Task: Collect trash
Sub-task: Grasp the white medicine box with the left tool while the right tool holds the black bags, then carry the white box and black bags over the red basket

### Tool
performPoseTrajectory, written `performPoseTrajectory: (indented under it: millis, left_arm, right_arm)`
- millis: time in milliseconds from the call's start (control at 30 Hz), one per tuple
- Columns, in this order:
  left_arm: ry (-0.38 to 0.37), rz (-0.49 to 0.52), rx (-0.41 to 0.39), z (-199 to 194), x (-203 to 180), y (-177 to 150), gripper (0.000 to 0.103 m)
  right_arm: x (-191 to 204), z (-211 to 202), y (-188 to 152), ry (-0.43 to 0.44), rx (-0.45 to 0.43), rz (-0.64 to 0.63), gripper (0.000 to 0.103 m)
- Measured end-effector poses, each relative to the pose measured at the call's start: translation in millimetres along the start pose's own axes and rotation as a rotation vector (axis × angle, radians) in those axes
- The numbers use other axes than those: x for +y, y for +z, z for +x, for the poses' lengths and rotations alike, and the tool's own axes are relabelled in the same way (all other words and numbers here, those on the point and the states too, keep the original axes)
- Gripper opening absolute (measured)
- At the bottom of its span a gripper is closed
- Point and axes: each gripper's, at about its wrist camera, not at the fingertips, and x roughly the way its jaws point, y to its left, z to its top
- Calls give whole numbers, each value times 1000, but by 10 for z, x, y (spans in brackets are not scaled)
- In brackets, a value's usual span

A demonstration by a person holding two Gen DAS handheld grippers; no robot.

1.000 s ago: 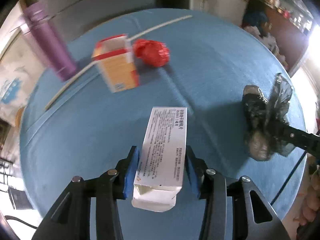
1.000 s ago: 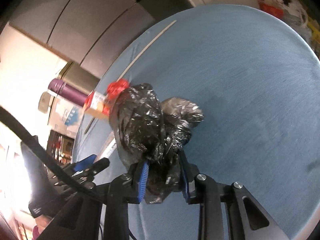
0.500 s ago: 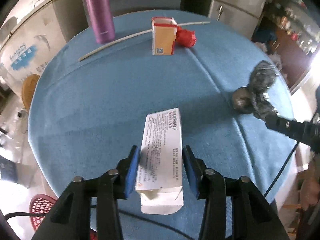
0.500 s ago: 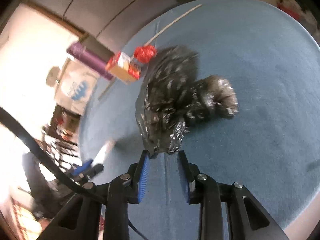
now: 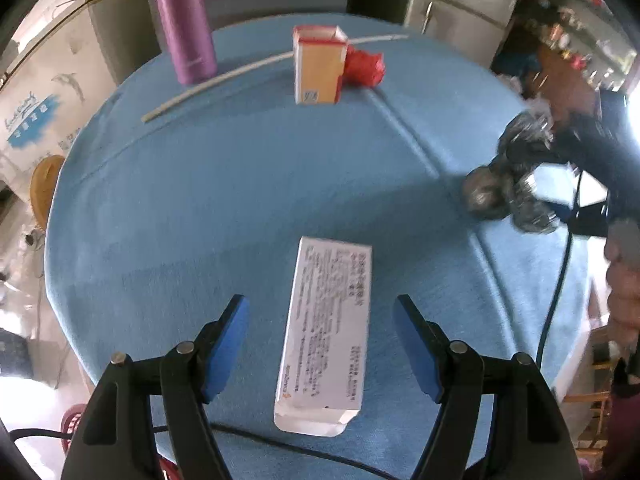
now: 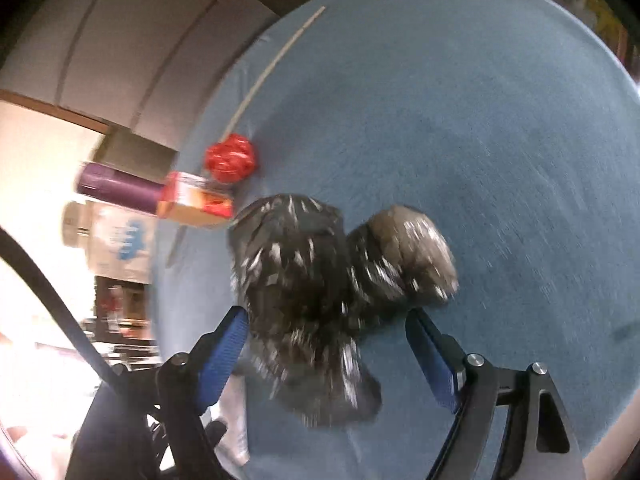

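Note:
A white printed carton (image 5: 326, 332) lies flat on the blue table (image 5: 240, 184) between the spread fingers of my open left gripper (image 5: 320, 320), not touched by them. A crumpled black plastic bag (image 6: 320, 280) lies on the table between the spread fingers of my open right gripper (image 6: 326, 340); it also shows blurred in the left wrist view (image 5: 508, 176). An orange and red carton (image 5: 318, 66) stands at the far side with a red crumpled wrapper (image 5: 366, 68) beside it.
A purple flask (image 5: 186, 20) stands at the table's far left. A long white stick (image 5: 256, 68) lies across the far side. A black cable (image 5: 556, 280) hangs at the right edge. Cabinets stand behind the table.
Both grippers have opened. The left one let go of the white carton, which now lies on the table. The right one let go of the black bag and moved closer over it.

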Motion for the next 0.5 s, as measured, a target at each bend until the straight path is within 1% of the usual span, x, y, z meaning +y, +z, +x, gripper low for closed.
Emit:
performPoseTrajectory:
  millis: [33,100,133,167,200,233,267,300,333,500]
  left_arm:
    - [11,1,8,24,-5,-11,74]
    - [24,-7,19,67,1,-40,74]
    - [22,-19,26,93,16,-52,74]
    - [21,-30,30,115,29,-62,73]
    - [19,-37,33,127,36,-72,66]
    - [10,-48,40,155,52,-83,53]
    - [16,-53,30,157,60,-96,51]
    - [20,-50,21,151,61,-105,49]
    - [17,-53,13,152,67,-113,49]
    - [38,-91,-21,89,121,-180,48]
  right_arm:
    - [48,33,7,-42,-10,-18,83]
    - [242,130,10,-149,-53,-103,81]
    - [324,202,7,-202,-61,-145,69]
    - [369,274,5,-227,-52,-172,51]
    - [408,321,-11,-244,-53,-201,50]
    - [492,341,-43,-288,-95,-261,43]
    - [531,378,-67,-306,-96,-300,42]
    - [550,387,-98,-311,-107,-318,42]
    - [551,379,-128,-305,-115,-324,41]
    - [451,199,-313,-209,-130,-342,40]
